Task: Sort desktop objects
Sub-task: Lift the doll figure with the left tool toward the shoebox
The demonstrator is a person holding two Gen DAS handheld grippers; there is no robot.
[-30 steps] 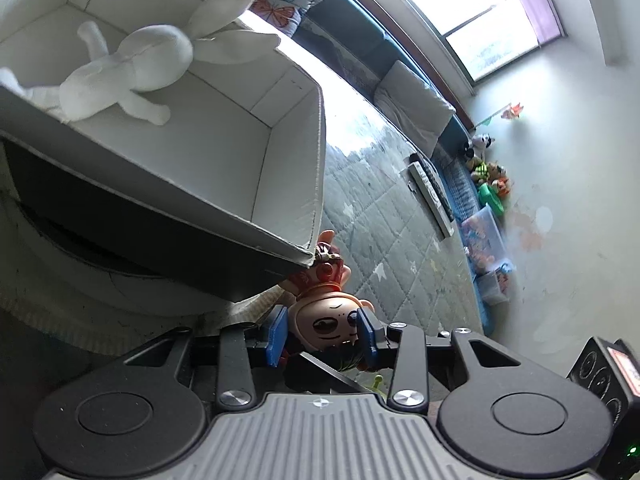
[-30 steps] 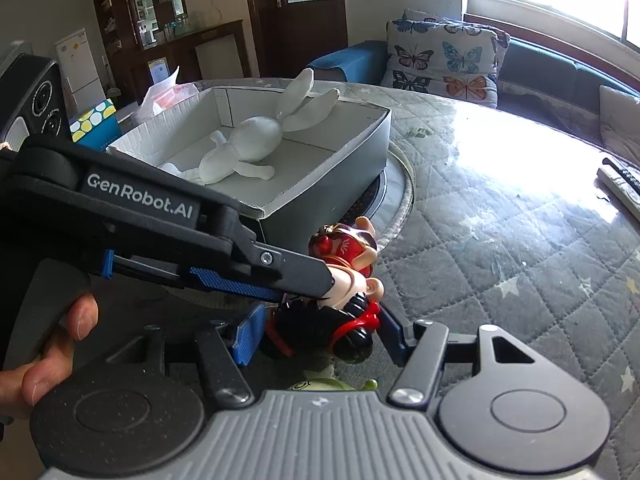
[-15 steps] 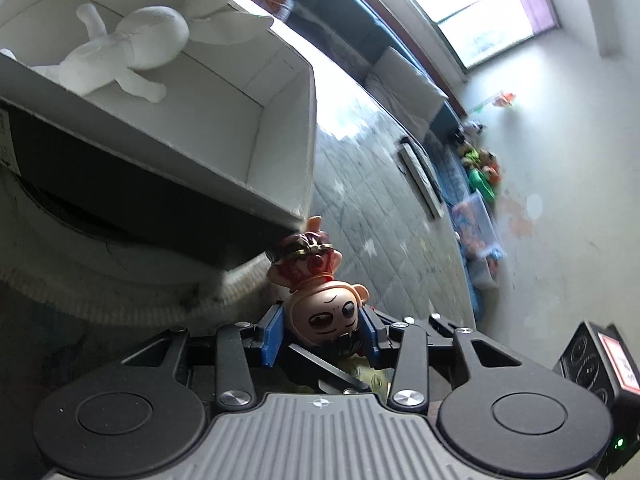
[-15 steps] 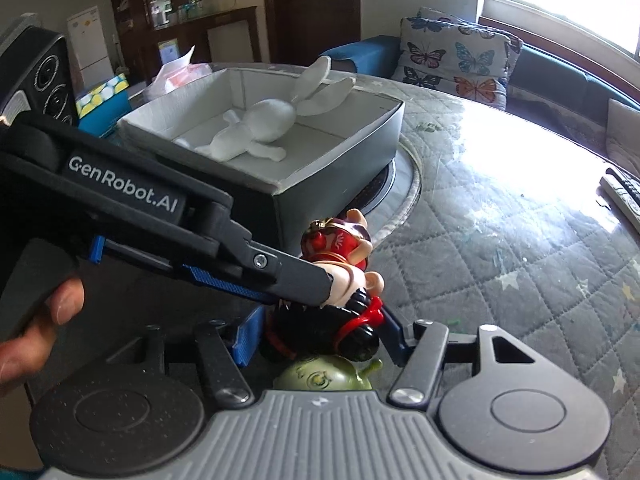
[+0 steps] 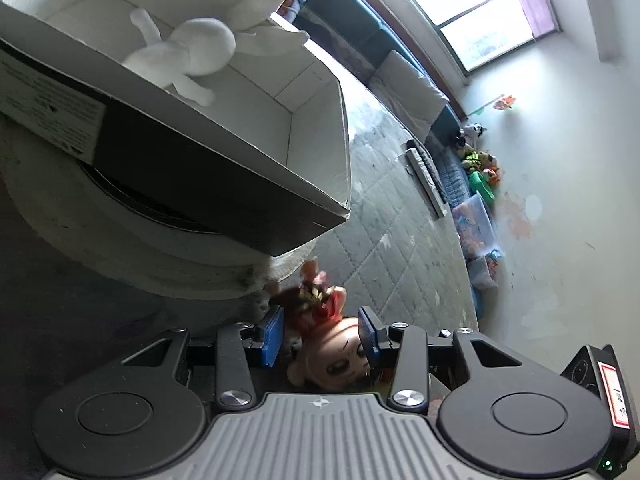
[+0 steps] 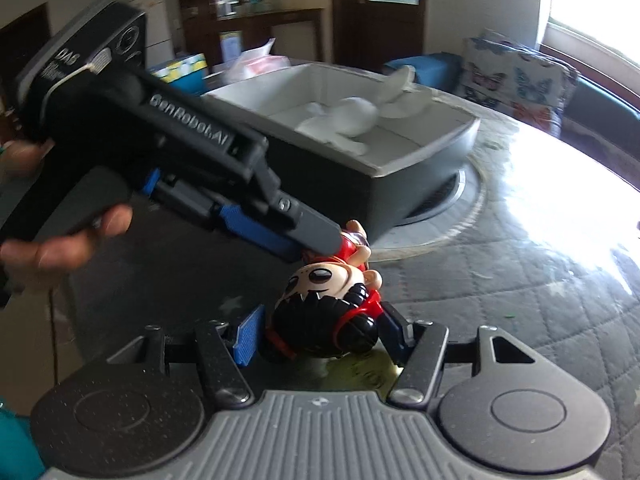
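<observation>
The left gripper (image 5: 320, 334) had its blue pads either side of a red-crowned doll (image 5: 332, 344). The right pad touched the head and the left pad stood a little off, so I could not tell whether the grip was firm. The doll's long axis ran away from the camera, crown pointing toward the corner of the grey box (image 5: 224, 184), face toward the camera. It sat low, just beside the round white base (image 5: 160, 264) under that box, below the box's rim.

Inside the box lay a white rabbit toy (image 5: 192, 56), ears toward the far wall, with bare floor around it.

The right gripper (image 6: 320, 332) stood open around a black-haired doll (image 6: 328, 304) with red bands, lying on its side, face up toward the box (image 6: 424, 172). The quilted tablecloth (image 6: 520, 280) to the right lay open.
</observation>
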